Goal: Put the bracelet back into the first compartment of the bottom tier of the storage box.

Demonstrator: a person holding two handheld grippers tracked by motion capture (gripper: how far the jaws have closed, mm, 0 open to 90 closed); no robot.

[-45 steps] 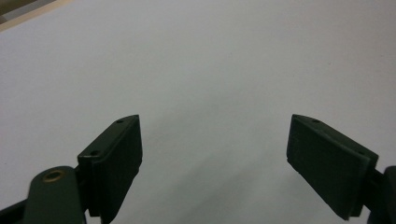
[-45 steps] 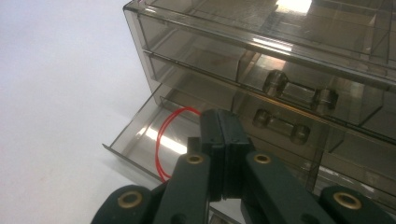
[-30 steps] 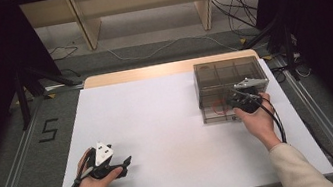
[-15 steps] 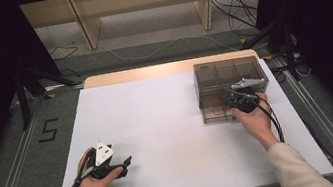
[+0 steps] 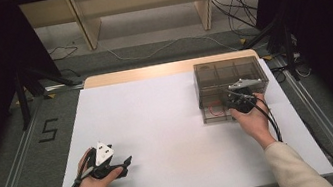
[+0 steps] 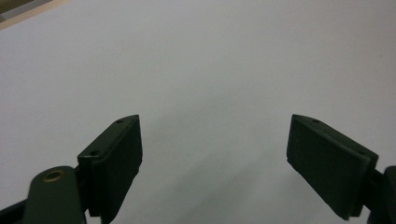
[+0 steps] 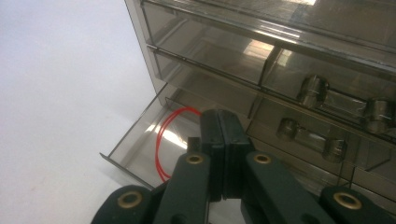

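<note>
The right gripper (image 7: 223, 140) has its two black jaws pressed flat together with nothing visible between them. In the right gripper view their tips sit just over the front edge of a pulled-out bottom drawer of smoky clear plastic (image 7: 140, 149); whether they touch the drawer's wall cannot be told. Inside that drawer lies a thin red loop of wire or band (image 7: 163, 140), curving along the drawer floor just left of the jaws. The drawer belongs to a small cabinet of smoke-tinted transparent plastic drawers (image 7: 261, 60), whose other drawers sit pushed in; some on the right carry rounded handles. In the high view the cabinet (image 5: 230, 71) stands at the far right of the white table top (image 5: 168, 118), and the person's right hand (image 5: 252, 120) holds its gripper against the cabinet's near face, where the red loop (image 5: 214, 110) shows at the lower left.

The left gripper (image 6: 215, 158) has its jaws spread wide and holds nothing, with bare white table between them. In the high view it (image 5: 124, 164) rests in the left hand (image 5: 90, 186) at the near left of the table, well apart from the cabinet.
</note>
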